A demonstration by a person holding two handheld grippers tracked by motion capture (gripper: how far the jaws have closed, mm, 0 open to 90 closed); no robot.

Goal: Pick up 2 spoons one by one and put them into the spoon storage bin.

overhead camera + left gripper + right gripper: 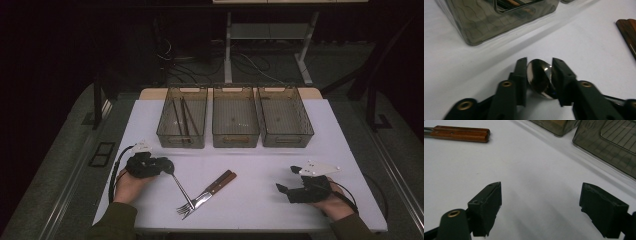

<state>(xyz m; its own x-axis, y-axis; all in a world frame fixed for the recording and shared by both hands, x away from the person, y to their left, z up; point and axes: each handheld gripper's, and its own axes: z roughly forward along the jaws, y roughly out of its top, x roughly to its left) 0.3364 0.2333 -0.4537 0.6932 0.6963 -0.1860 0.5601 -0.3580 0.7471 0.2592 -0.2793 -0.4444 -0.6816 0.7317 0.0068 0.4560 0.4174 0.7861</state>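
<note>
Left gripper: your left gripper (167,165) sits at the left front of the counter (310,125), its jaws closed on the rounded end of a metal fork's handle.
Fork: the fork (181,189) runs from your left gripper toward the front edge, tines down near the counter; in the left gripper view its shiny handle end (539,78) is pinched between the two black jaws.
Wooden-handled piece: a second piece of cutlery with a brown wooden handle (221,182) lies flat just right of the fork, its metal end meeting the fork's tines.
Right gripper: your right gripper (283,189) rests at the right front of the counter, jaws standing wide with only bare counter between them.
Bins: three smoky clear bins stand side by side at the back of the counter; the left bin (183,121) holds long thin utensils, the middle bin (235,120) and the right bin (284,119) look nearly bare.
</note>
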